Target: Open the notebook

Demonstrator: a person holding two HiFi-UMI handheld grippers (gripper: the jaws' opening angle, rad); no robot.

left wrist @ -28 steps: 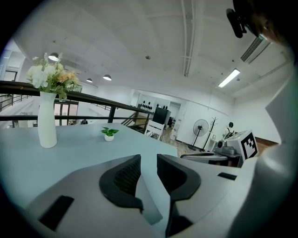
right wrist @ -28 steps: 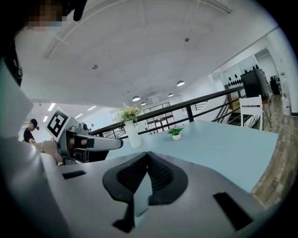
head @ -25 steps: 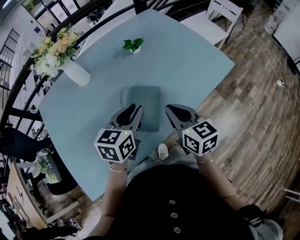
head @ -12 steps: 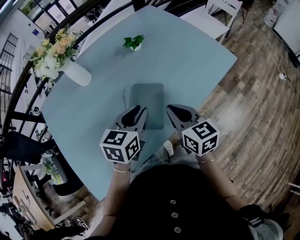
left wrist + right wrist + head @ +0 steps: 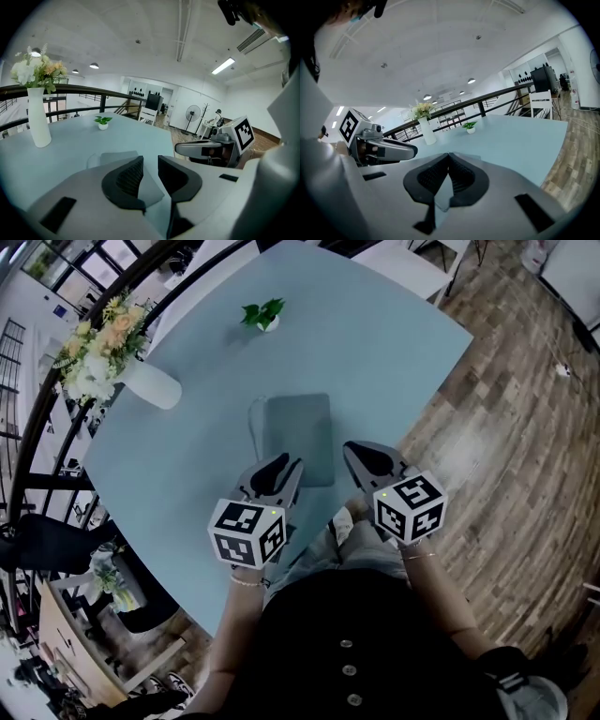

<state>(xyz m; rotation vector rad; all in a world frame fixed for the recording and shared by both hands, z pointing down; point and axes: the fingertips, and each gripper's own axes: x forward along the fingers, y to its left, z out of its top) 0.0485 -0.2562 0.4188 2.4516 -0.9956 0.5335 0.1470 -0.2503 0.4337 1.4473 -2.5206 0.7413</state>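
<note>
Grey closed notebook (image 5: pixel 298 432) lies by the near edge of the pale blue surface (image 5: pixel 187 446), cover unlifted. Left claw (image 5: pixel 289 465), released and empty, has sunk toward its near left corner; right claw (image 5: pixel 354 450), clenched empty, held still.

Place: I took it for an open-plan office lounge, not a home.
Landmark: a large pale blue table (image 5: pixel 394 343) filled my head view.
On the table: a white vase of flowers (image 5: pixel 150 385) and a small potted plant (image 5: pixel 262 315) stood as decoration.
Along the table's far side: a black curved railing (image 5: pixel 93 89) ran past.
Under the table: I saw a wood-plank floor (image 5: pixel 506 427).
Beyond the table's far corner: a white chair (image 5: pixel 541 101) and a standing fan (image 5: pixel 192 114) stood.
Above the table: a white ceiling carried a strip light (image 5: pixel 222 66), round lamps (image 5: pixel 94 66) and an air vent (image 5: pixel 253 40).
</note>
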